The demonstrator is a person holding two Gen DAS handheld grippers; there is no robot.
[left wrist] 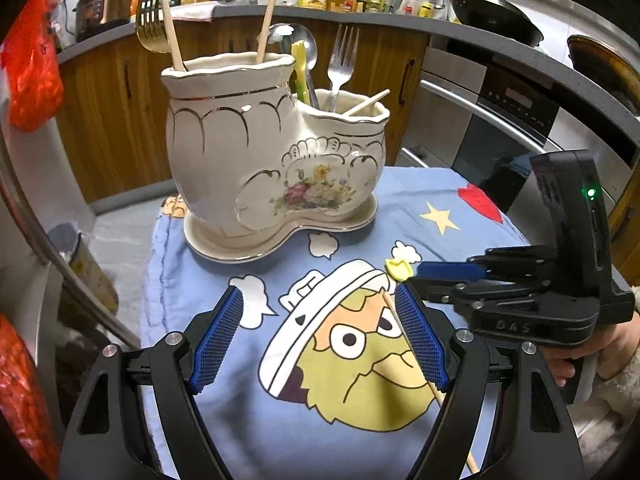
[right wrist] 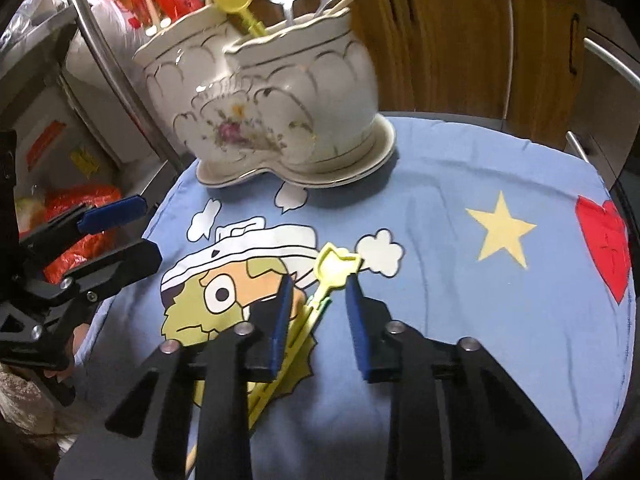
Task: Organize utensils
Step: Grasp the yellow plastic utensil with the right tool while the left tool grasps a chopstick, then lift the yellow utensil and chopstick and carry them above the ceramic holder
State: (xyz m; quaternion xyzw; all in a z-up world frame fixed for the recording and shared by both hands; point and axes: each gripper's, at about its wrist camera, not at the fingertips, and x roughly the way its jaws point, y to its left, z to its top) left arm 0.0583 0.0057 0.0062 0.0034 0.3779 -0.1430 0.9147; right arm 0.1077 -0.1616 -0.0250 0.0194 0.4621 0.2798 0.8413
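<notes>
A cream boot-shaped ceramic holder [left wrist: 256, 148] stands on its saucer on the blue cartoon cloth [left wrist: 432, 216]; it also shows in the right wrist view [right wrist: 272, 104]. It holds forks, a spoon, chopsticks and a yellow plastic utensil [right wrist: 236, 8]. My left gripper [left wrist: 320, 344] is open over the cloth, with a wooden chopstick [left wrist: 416, 368] lying by its right finger. My right gripper [right wrist: 318, 312] is open around a second yellow plastic utensil [right wrist: 332, 272] that lies on the cloth, its head past the fingertips. The right gripper also appears in the left wrist view [left wrist: 416, 274].
Wooden cabinets [left wrist: 120, 120] and a steel oven front [left wrist: 500, 120] stand behind the table. A counter holds bottles, a wok [left wrist: 496, 12] and a cooker. Red plastic bags [right wrist: 80, 216] lie left of the table edge. A curved metal rail [right wrist: 108, 64] runs past the holder.
</notes>
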